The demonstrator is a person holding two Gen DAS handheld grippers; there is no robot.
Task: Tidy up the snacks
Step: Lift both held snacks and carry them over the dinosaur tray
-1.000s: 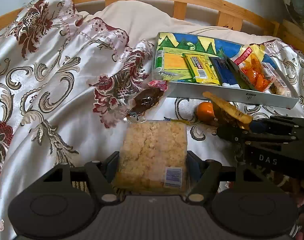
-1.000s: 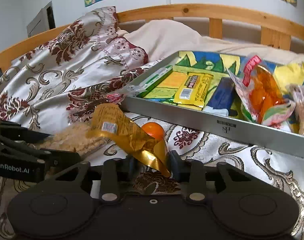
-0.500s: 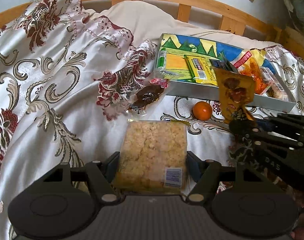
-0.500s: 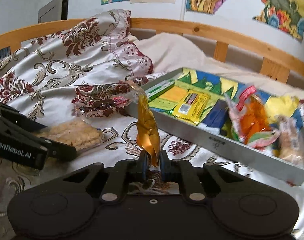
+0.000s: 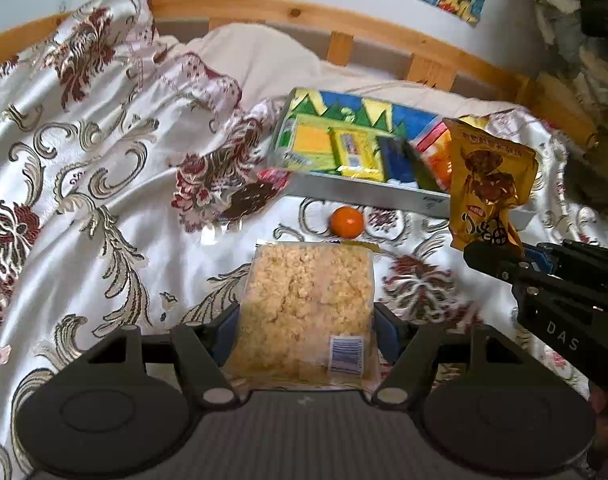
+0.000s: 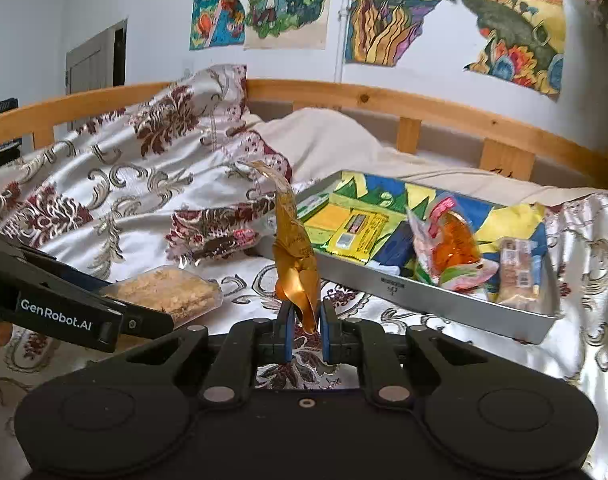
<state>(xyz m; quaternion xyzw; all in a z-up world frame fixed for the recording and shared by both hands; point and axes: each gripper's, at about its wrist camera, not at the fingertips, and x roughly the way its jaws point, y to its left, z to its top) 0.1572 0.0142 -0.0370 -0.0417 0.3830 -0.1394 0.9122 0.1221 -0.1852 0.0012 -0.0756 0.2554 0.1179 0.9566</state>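
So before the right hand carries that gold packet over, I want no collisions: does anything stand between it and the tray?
Nothing visible does. The right gripper holds the gold packet lifted off the bedspread, just short of the tray, whose near wall is lower than the packet. The orange lies to the side, on the bedspread.

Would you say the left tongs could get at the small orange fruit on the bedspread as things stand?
Probably not yet: the left tongs are shut on the crumbly snack pack, which lies between them and the orange fruit. Nothing else blocks the way.
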